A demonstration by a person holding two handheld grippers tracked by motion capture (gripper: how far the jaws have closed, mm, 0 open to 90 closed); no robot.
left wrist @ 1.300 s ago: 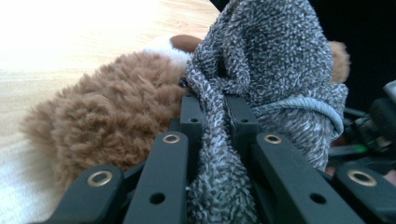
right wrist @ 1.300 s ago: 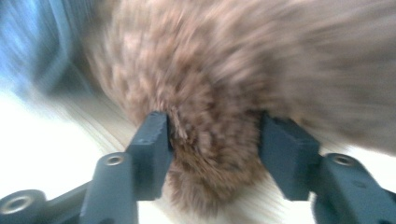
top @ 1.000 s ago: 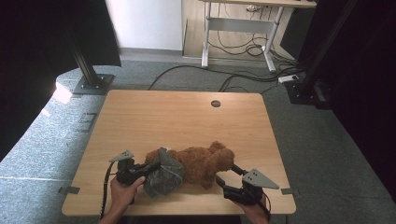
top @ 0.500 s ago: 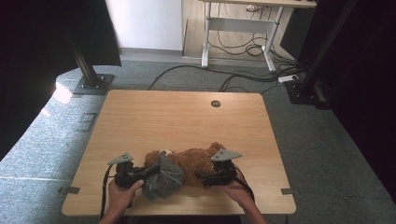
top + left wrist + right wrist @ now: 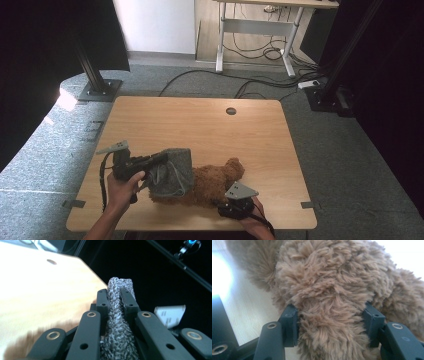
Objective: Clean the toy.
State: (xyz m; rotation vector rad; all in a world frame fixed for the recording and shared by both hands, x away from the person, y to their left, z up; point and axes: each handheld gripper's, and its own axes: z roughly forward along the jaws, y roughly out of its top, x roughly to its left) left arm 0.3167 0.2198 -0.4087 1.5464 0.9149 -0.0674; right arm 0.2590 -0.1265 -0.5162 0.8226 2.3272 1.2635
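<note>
Mid-step of dressing the brown plush toy [image 5: 210, 182] in the grey knit garment [image 5: 175, 170]; toy lies near front edge of table [image 5: 200, 120], garment over its left end. Left gripper [image 5: 155, 159] fingers [image 5: 103, 302] closed tight on garment's edge, fabric pinched between. Right gripper [image 5: 231, 207] fingers [image 5: 290, 320] fairly wide, pressed on either side of a plush limb, w/ fur bulging between. Next, prob.: hold toy steady w/ right, pull knit further along body w/ left, w/o tugging toy off the edge.
</note>
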